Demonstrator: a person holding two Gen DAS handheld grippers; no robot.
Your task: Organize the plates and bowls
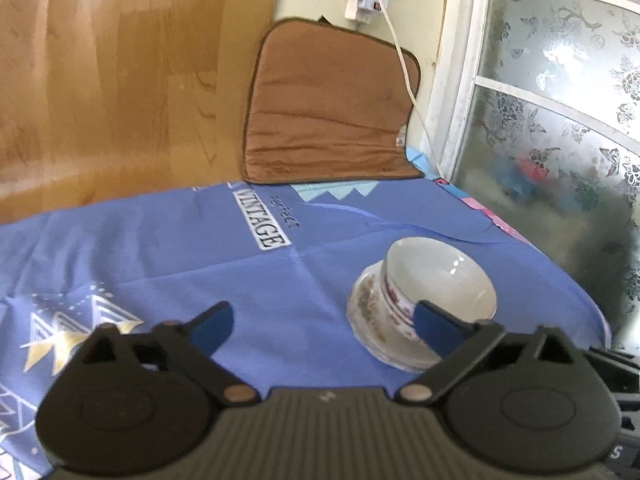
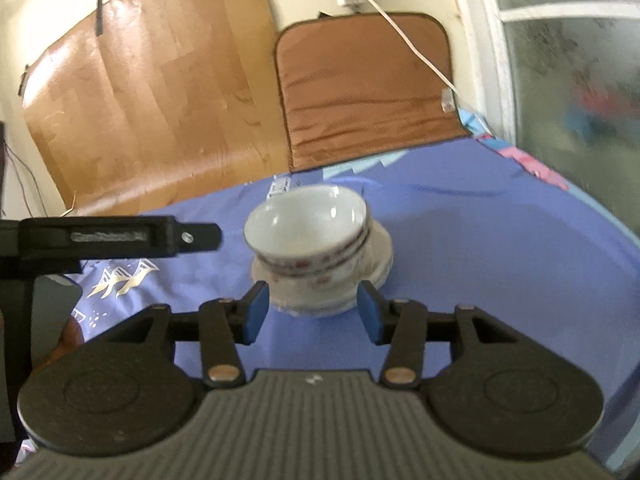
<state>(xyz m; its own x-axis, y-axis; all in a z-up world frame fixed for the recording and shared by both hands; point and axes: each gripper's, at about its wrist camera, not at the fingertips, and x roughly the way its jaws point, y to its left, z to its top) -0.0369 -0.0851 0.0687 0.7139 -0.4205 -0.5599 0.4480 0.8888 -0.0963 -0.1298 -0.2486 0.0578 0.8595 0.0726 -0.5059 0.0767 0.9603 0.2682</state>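
Nearest us in the right wrist view: right gripper [image 2: 313, 312], blue pads [image 2: 253, 312] parted about halfway, nothing pinched. Just ahead of its tips sits the stack [image 2: 320, 248] of floral bowls [image 2: 308, 226] nested on small plates [image 2: 380, 260], resting on the blue tablecloth [image 2: 500, 240]. We see clear gaps between pads and china, so no contact. Left gripper [image 1: 326, 320] is spread wide and empty (its right pad overlaps the stack in frame; we can't tell if it touches). Same stack [image 1: 404, 304] sits right of that gripper's centreline, looking tilted. Behind: brown mat [image 2: 360, 92] and a wood-look board [image 2: 152, 112] against the wall, white cable [image 2: 404, 36] crossing the mat, frosted window [image 1: 560, 120] at right.
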